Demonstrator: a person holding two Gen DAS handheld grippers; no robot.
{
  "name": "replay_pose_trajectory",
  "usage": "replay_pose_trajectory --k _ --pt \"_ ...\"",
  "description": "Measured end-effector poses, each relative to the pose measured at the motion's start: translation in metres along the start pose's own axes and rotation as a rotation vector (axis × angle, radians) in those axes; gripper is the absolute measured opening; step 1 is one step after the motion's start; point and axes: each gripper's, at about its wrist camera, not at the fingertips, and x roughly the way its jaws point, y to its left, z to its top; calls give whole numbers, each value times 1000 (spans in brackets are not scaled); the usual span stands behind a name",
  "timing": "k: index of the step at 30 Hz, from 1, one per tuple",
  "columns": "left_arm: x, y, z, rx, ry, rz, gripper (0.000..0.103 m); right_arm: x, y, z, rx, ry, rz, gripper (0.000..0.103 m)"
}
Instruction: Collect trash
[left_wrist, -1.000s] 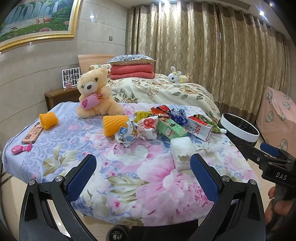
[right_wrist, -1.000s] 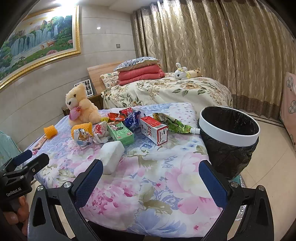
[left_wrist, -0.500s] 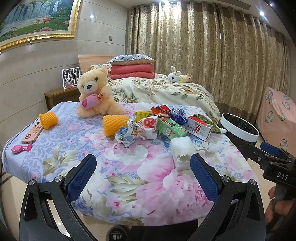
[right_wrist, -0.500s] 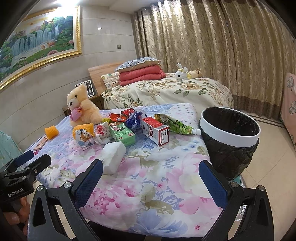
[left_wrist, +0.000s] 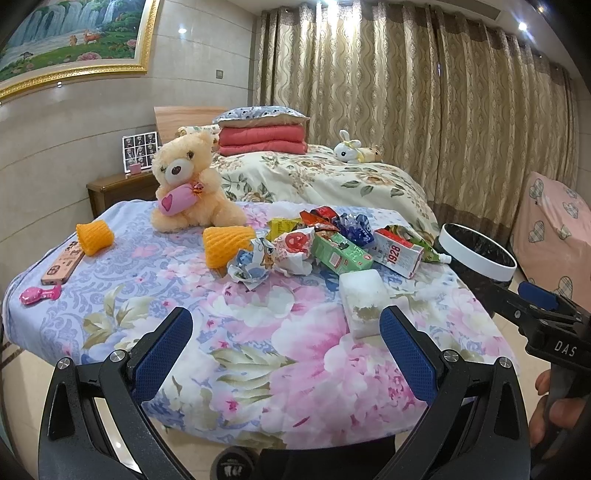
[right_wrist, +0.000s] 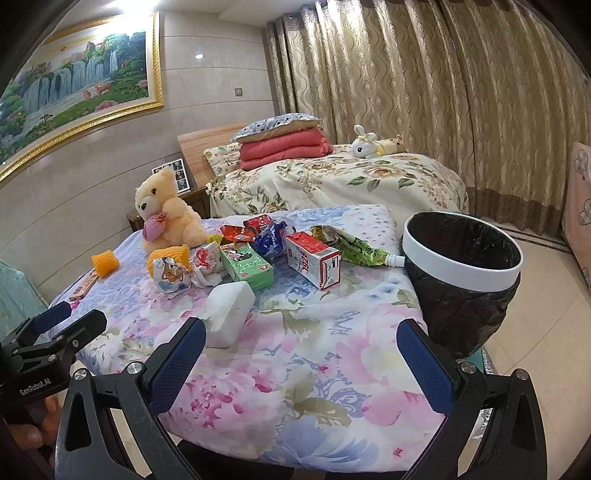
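Observation:
Trash lies in a heap mid-table on the floral cloth (left_wrist: 295, 354): a white foam block (left_wrist: 360, 295) (right_wrist: 229, 308), a green carton (left_wrist: 341, 253) (right_wrist: 246, 264), a red-and-white "1928" carton (left_wrist: 399, 251) (right_wrist: 314, 260), crumpled wrappers (left_wrist: 273, 256) (right_wrist: 171, 275), a blue wrapper (right_wrist: 271, 236) and a green snack bag (right_wrist: 351, 245). A bin with a white rim and black liner (right_wrist: 461, 266) (left_wrist: 476, 253) stands at the table's right edge. My left gripper (left_wrist: 286, 354) and right gripper (right_wrist: 303, 363) are open and empty, short of the near edge.
A teddy bear (left_wrist: 188, 184) sits at the back of the table. Two orange foam sleeves (left_wrist: 94, 236) (left_wrist: 225, 243), a pink controller (left_wrist: 62, 262) and a pink toy (left_wrist: 37, 295) lie to the left. A bed (right_wrist: 332, 181) stands behind.
The right gripper has drifted slightly, so the table and bin sit a little differently in its view. The left view is unchanged. Both grippers stay open.

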Motion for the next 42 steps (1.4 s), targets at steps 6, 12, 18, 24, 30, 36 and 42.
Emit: replay_pose_trajectory --k 6,12,18,24,30,36,42 --pt "4 6 0 -14 13 2 103 3 3 -1 2 14 23 103" --pt "16 18 1 -31 41 24 103 12 13 0 -13 50 60 103" --pt "31 30 4 -31 75 38 103 30 24 0 -13 111 120 103" --pt "58 47 7 -31 131 31 101 53 36 -1 -16 174 162 103" --pt "93 61 14 -24 192 16 97 76 42 -1 3 226 178 102" --pt "122 61 25 2 222 -4 90 98 51 1 8 274 195 100" --pt "151 54 27 29 268 -36 60 121 50 0 47 336 206 85"
